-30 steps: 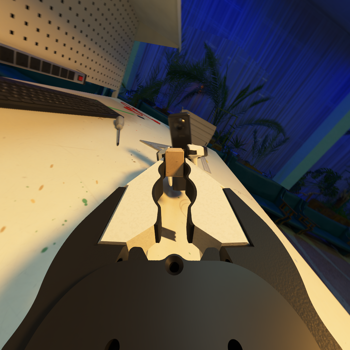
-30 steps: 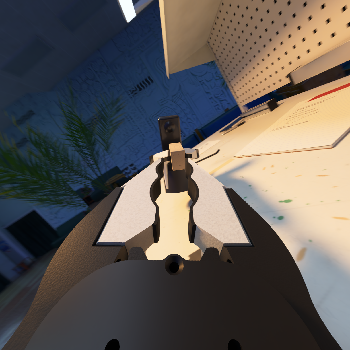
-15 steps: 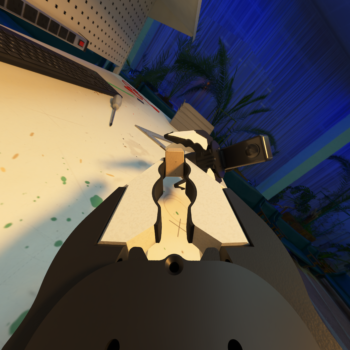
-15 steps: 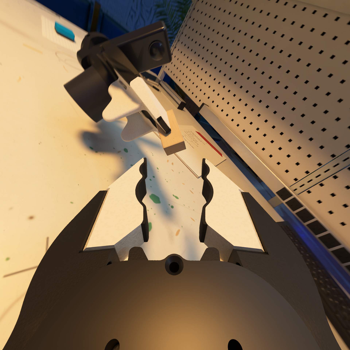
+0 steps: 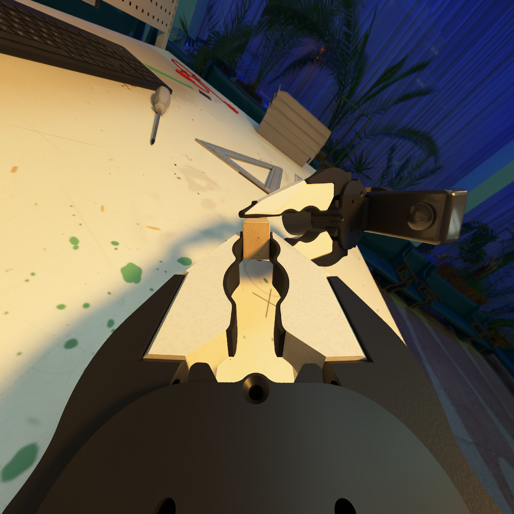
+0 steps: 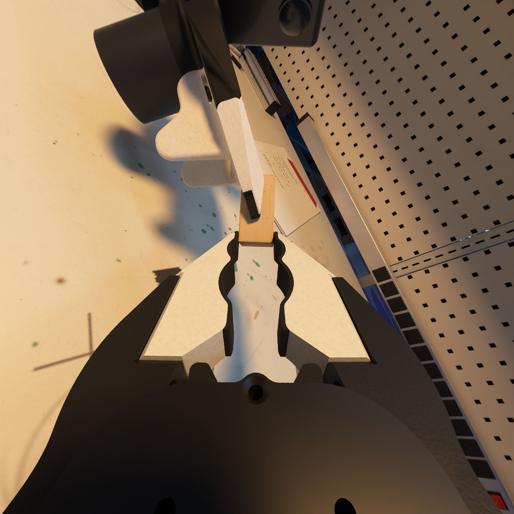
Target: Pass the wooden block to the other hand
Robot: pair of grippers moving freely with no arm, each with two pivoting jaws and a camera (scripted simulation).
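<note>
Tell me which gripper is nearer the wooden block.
Neither: it is a tie, since both touch it. The left gripper pinches one end of the wooden block between its fingertips, and the right gripper has its fingertips closed on the opposite end.

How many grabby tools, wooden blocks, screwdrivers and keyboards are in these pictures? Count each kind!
tools: 2, the left tool and the right tool
wooden block: 1
screwdriver: 1
keyboard: 1
Total: 5
</note>
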